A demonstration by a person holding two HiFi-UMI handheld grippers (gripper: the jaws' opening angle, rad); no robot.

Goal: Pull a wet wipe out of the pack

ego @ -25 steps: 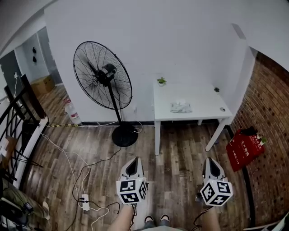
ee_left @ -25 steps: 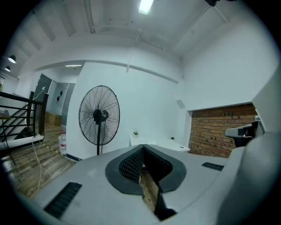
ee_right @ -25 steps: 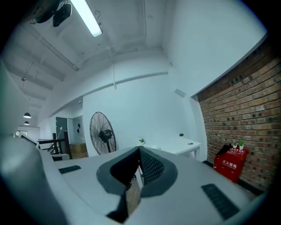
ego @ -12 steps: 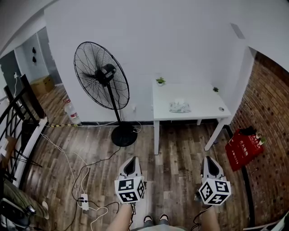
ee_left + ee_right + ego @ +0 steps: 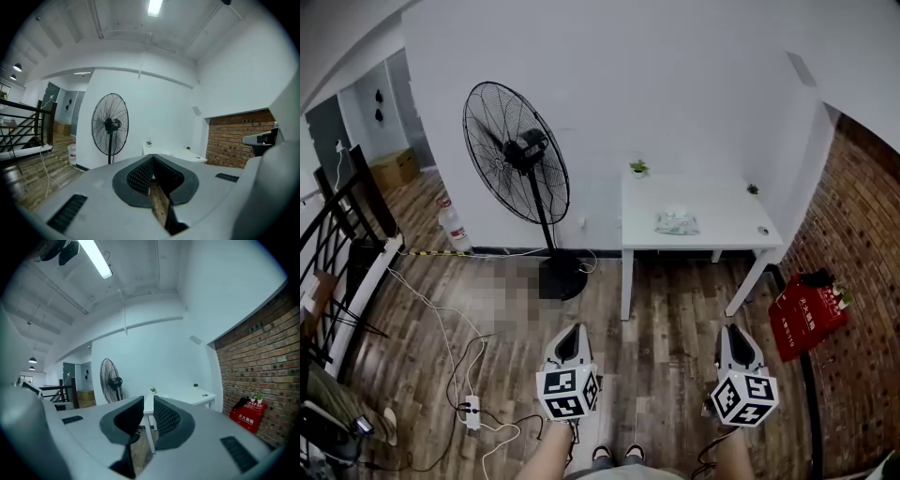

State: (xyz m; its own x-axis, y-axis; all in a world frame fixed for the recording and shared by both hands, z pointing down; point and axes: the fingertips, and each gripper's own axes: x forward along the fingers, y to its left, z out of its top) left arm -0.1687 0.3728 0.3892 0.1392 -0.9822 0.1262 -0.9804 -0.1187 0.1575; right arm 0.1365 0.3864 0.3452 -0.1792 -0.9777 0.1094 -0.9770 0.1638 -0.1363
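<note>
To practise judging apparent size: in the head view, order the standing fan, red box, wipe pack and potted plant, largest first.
1. standing fan
2. red box
3. wipe pack
4. potted plant, close to the pack

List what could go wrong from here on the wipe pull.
1. The wipe pack lies loose on the white table. Pulled with one tool, the whole pack may lift.
2. The left tool is shut and the right tool only slightly open. Each likely needs opening wider before a grasp.
3. Cables and a power strip lie on the floor at left: a trip risk.
</note>
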